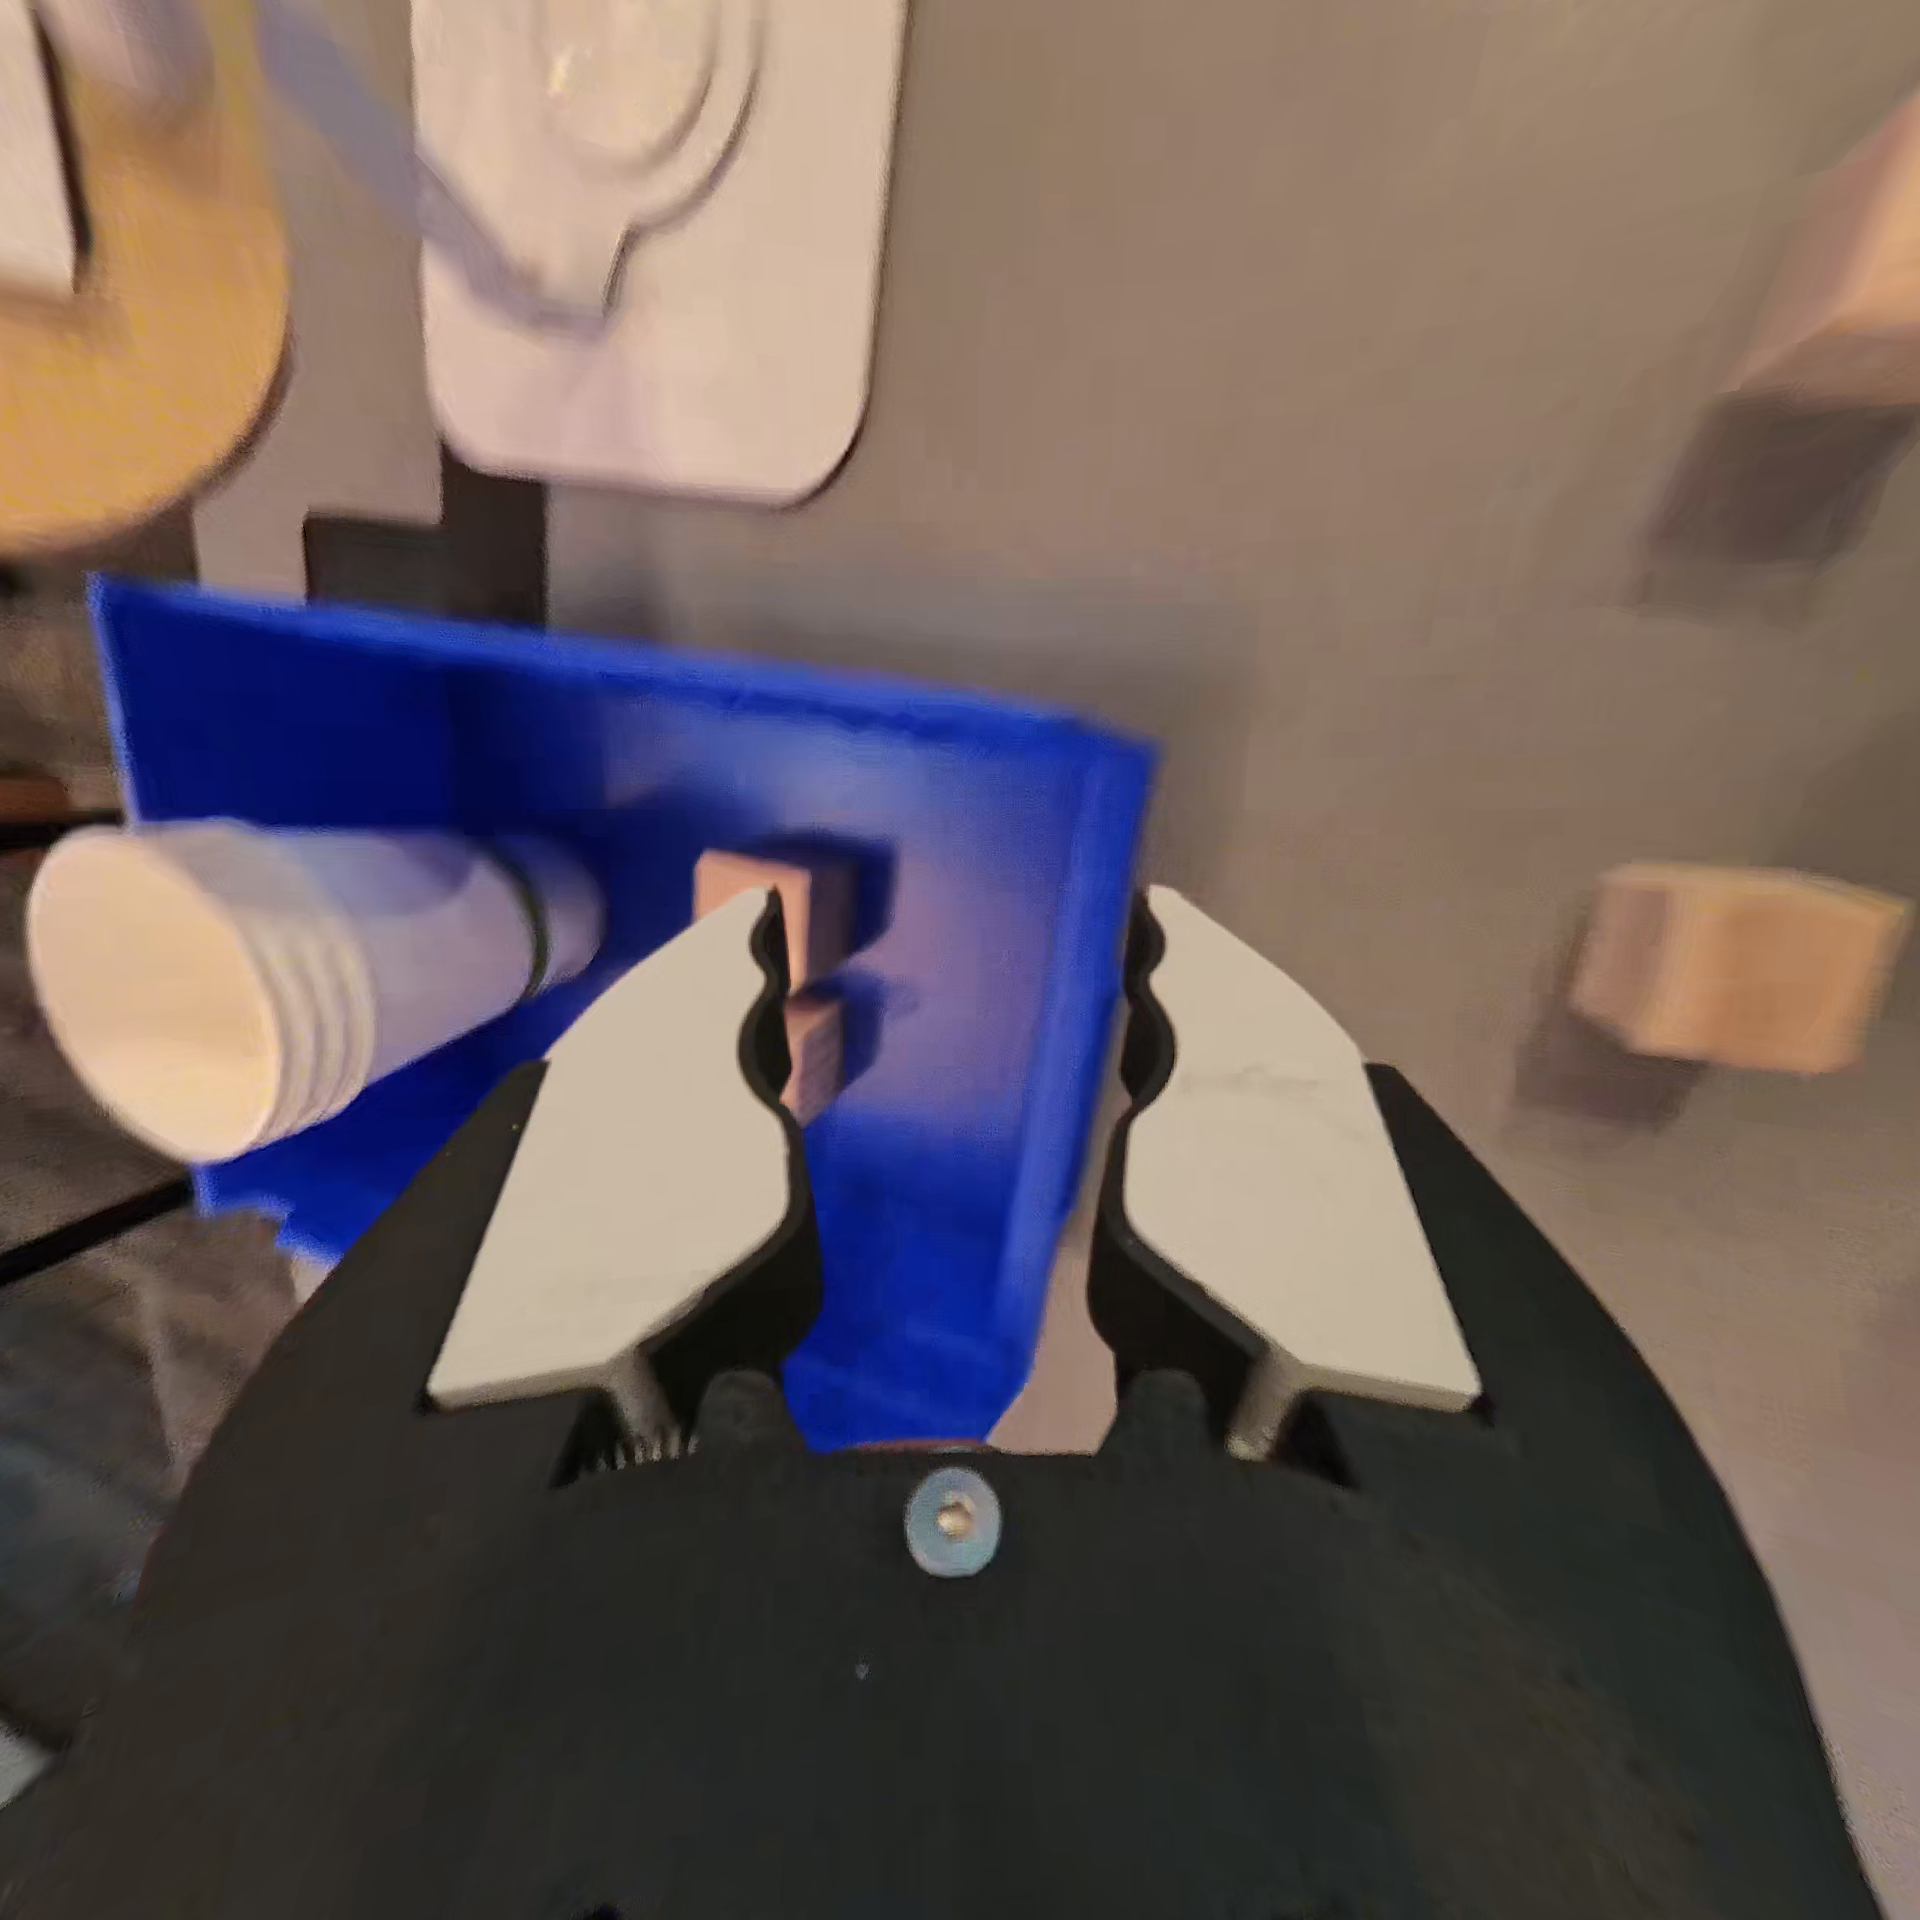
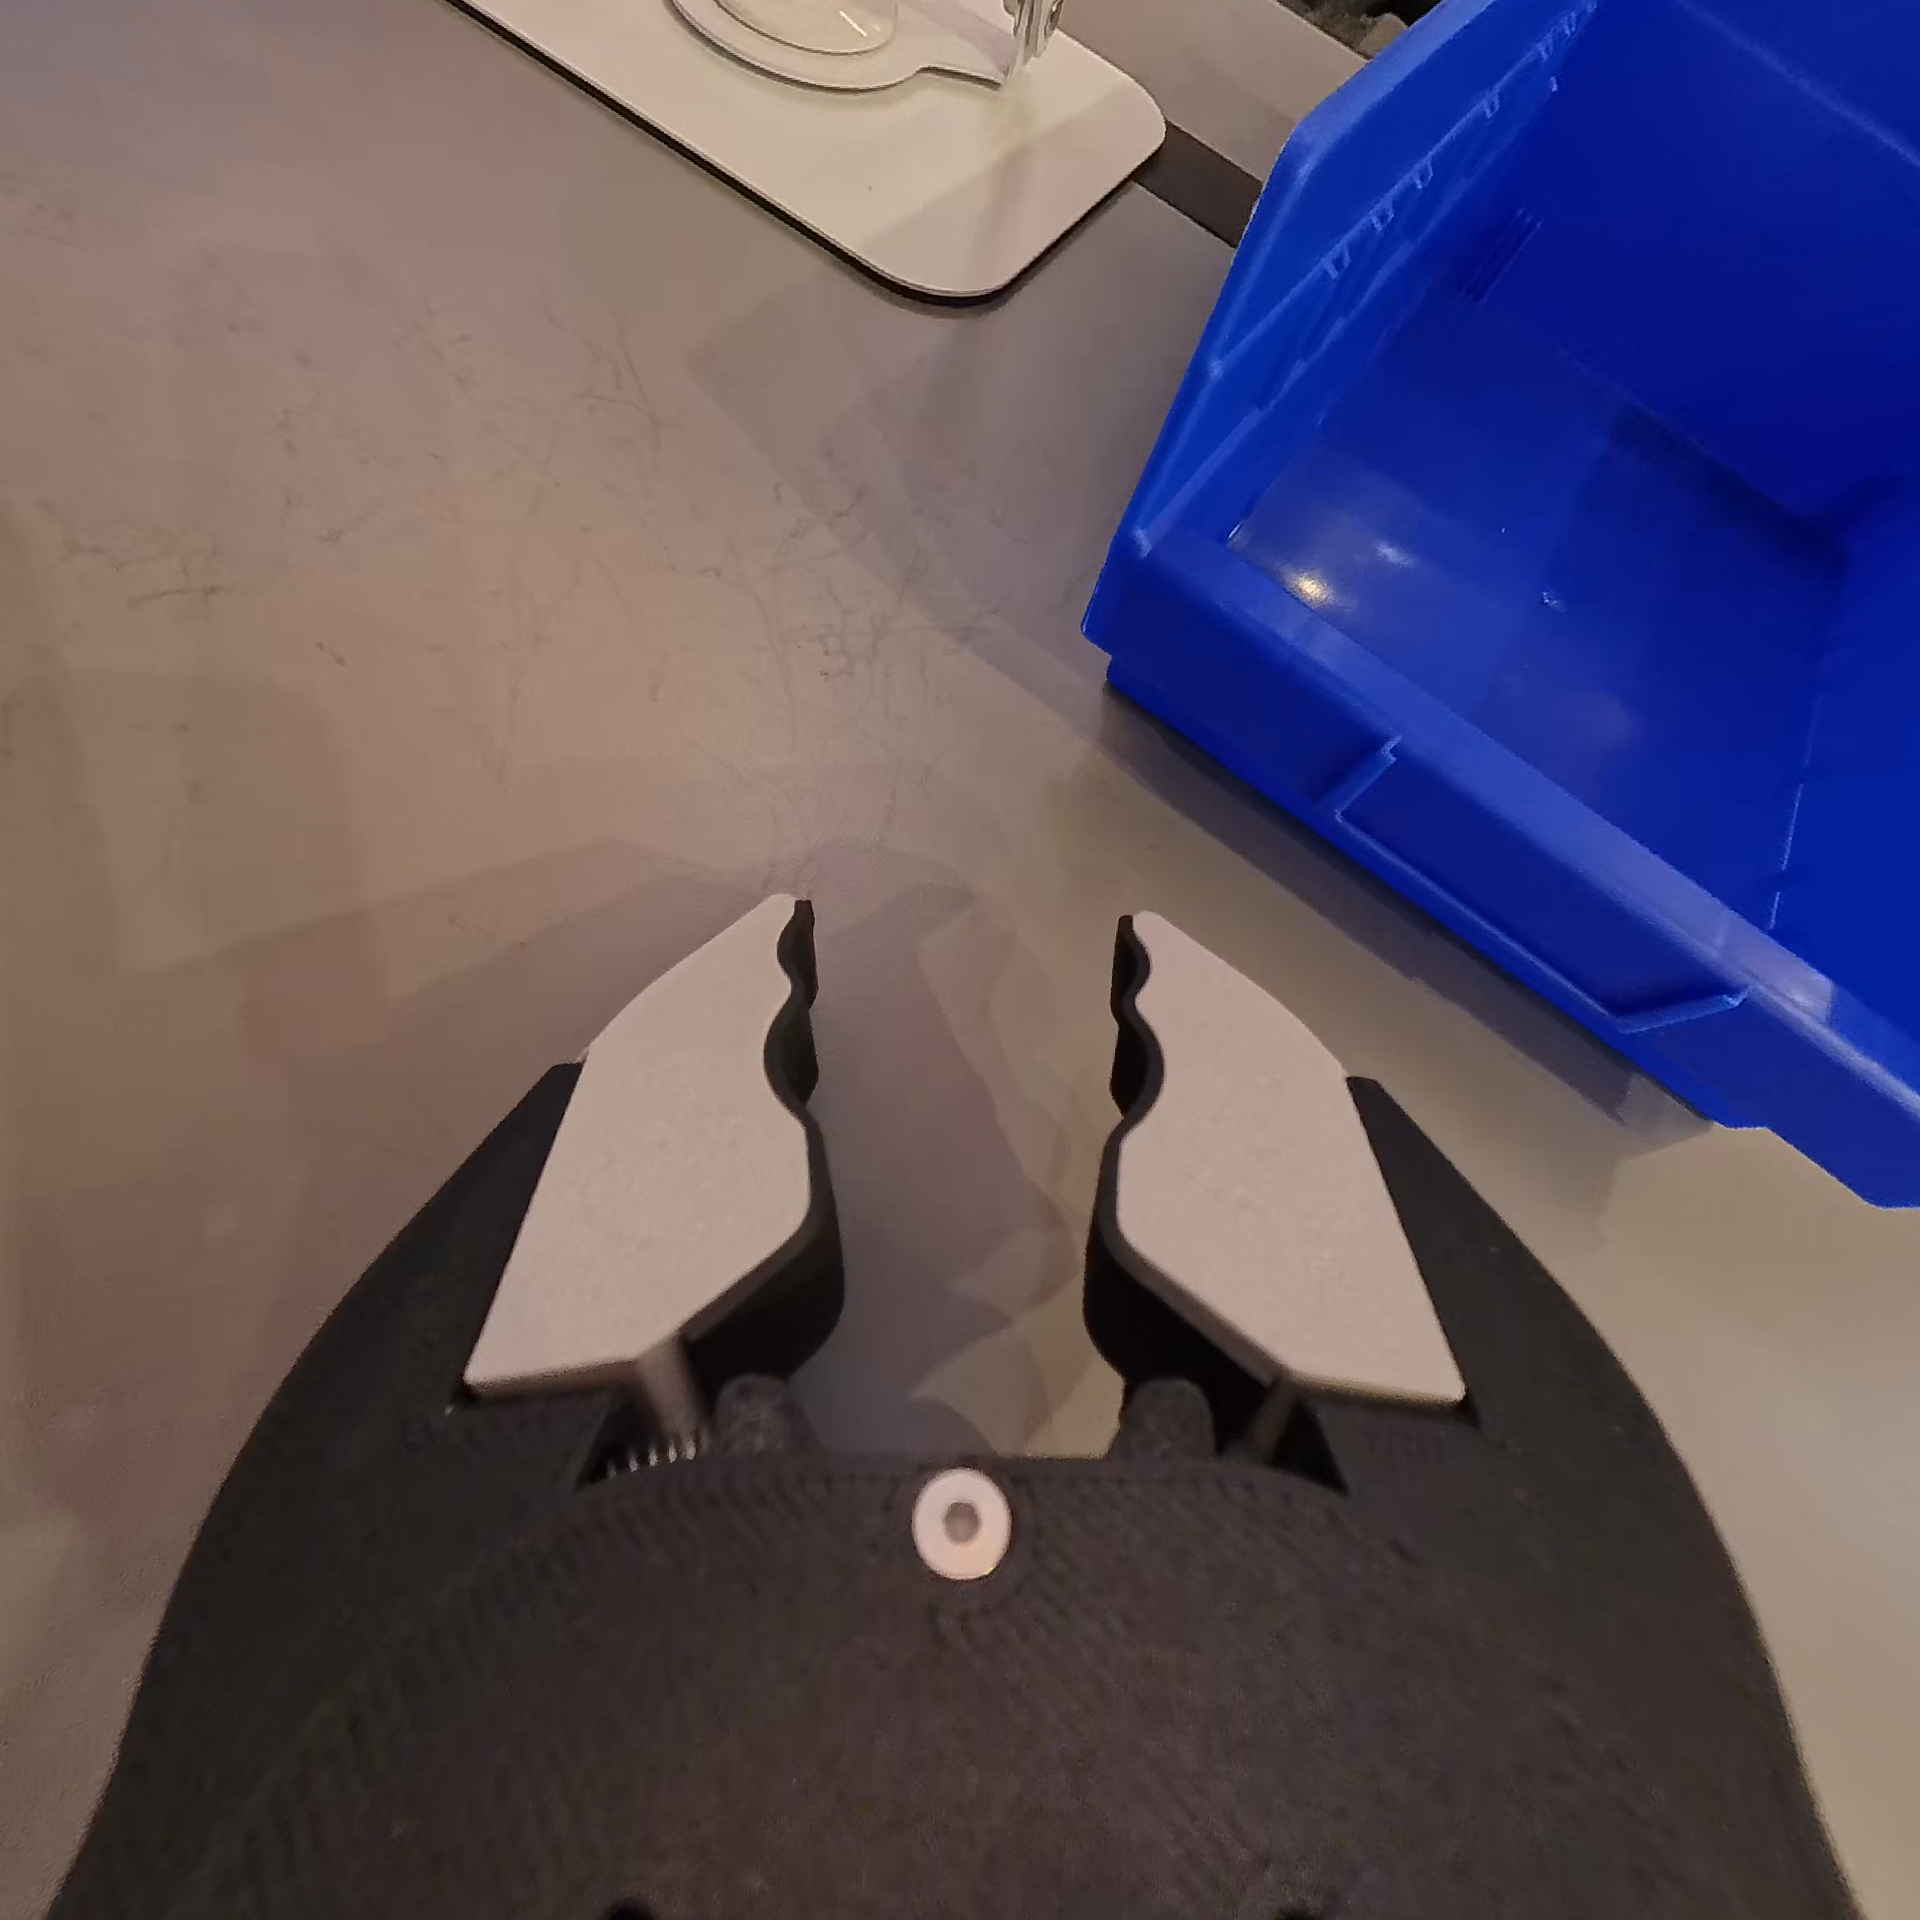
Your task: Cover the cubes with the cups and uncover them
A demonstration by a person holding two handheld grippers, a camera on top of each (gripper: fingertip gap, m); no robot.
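Ahead of the left gripper (image 1: pixel 951 904), whose jaws stand apart and hold nothing, lies a blue plastic storage bin (image 1: pixel 644 748) on a grey tabletop (image 1: pixel 1351 416). A nested stack of white paper cups (image 1: pixel 291 987) lies on its side within the bin, to the left of the jaws, long axis roughly crosswise to the fingers, open mouth pointing left. A small pale wooden cube (image 1: pixel 748 894) shows in the bin just past the left fingertip; two larger wooden blocks (image 1: pixel 1735 966) sit on the tabletop well to the right. This view is blurred. The right gripper (image 2: pixel 961 914), jaws likewise apart and empty, hangs over bare tabletop, a blue bin (image 2: pixel 1455 727) up to its right with no cups visible. By this judgement, the left gripper is nearer the cups.
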